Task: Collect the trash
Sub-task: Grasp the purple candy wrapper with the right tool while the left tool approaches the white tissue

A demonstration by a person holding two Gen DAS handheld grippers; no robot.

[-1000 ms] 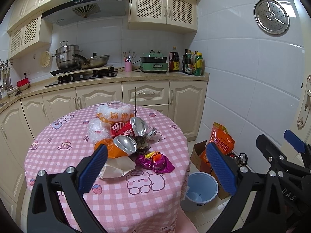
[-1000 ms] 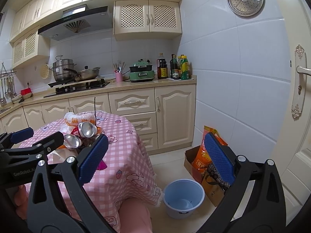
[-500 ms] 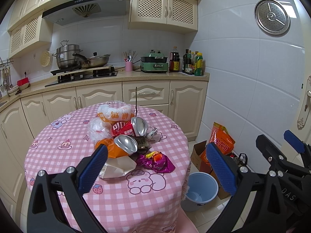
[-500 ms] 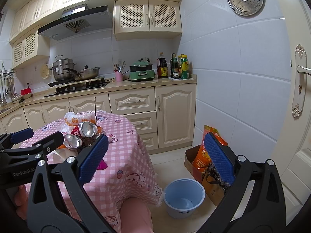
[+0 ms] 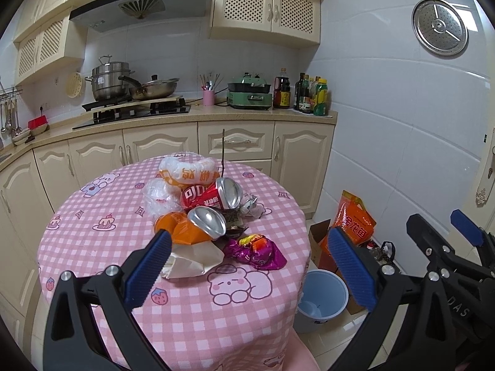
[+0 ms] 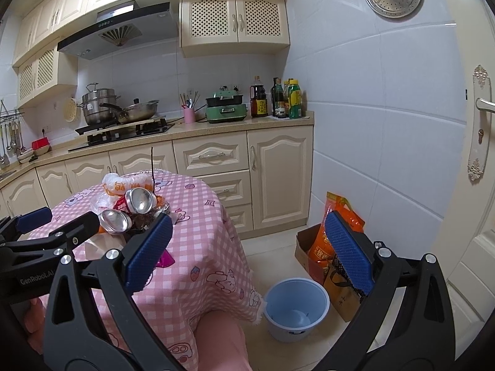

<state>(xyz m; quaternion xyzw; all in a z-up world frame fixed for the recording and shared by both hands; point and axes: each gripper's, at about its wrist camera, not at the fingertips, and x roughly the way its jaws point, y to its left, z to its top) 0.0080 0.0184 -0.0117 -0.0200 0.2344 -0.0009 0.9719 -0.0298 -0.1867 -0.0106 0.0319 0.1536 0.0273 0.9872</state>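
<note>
Trash pile (image 5: 204,213) on the bench (image 5: 92,247), ahead of the left gripper (image 5: 247,266); right gripper (image 6: 247,253) beside. Both fingers wide apart, empty.

pile: heap of trash at the middle of the round table, pieces touching or overlapping
red can (image 5: 206,197): on its side, crushed, silver end facing right
orange can (image 5: 188,225): on its side in front of the red can, dented, silver end up and right
white bag (image 5: 185,173): crumpled plastic with orange print, at the back
clear plastic (image 5: 156,199): crumpled, left of the red can
purple wrapper (image 5: 256,252): shiny, flattened, front right
paper (image 5: 195,258): beige, creased, front
stick (image 5: 222,151): thin, dark, upright from the pile
bin (image 5: 321,296): light blue, open, upright on the floor just beside the table's right edge
</note>
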